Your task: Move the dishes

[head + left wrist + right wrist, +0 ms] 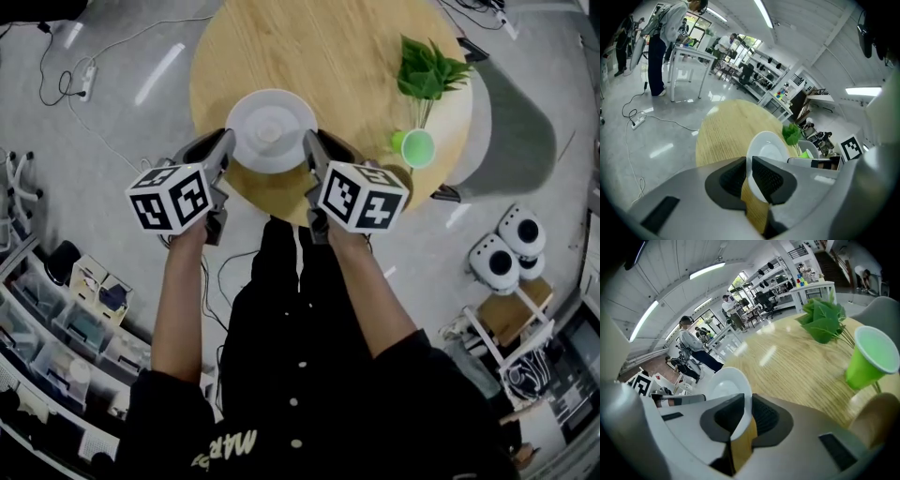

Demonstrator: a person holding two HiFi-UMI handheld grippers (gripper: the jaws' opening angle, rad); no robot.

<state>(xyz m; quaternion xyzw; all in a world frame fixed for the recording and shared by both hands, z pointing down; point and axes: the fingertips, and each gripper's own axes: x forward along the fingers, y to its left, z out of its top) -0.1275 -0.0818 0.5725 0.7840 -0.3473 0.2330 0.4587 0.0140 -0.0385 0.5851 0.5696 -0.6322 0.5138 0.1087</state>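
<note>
The plate [272, 129] is sitting between the two grippers, over the near edge of the round worktop [328, 47], and it is being carried by its rim from both sides. The left gripper [748, 173] is pinching the plate's left rim, its jaws nearly together with only the thin white edge between the pads. The right gripper [747, 416] is doing the same on the opposite rim. Gripping at two opposite points is probably keeping the shallow dish level and stopping it from swinging (one pinch on a slick rim would be likely to let it tip). Both grippers are pointing down and forward, which is letting the pads bite across the rim. The plate looks to be just clear of the wood, though contact is hard to judge. The green cup [417, 147] and plant [428, 70] are standing well to the right, out of the way.
</note>
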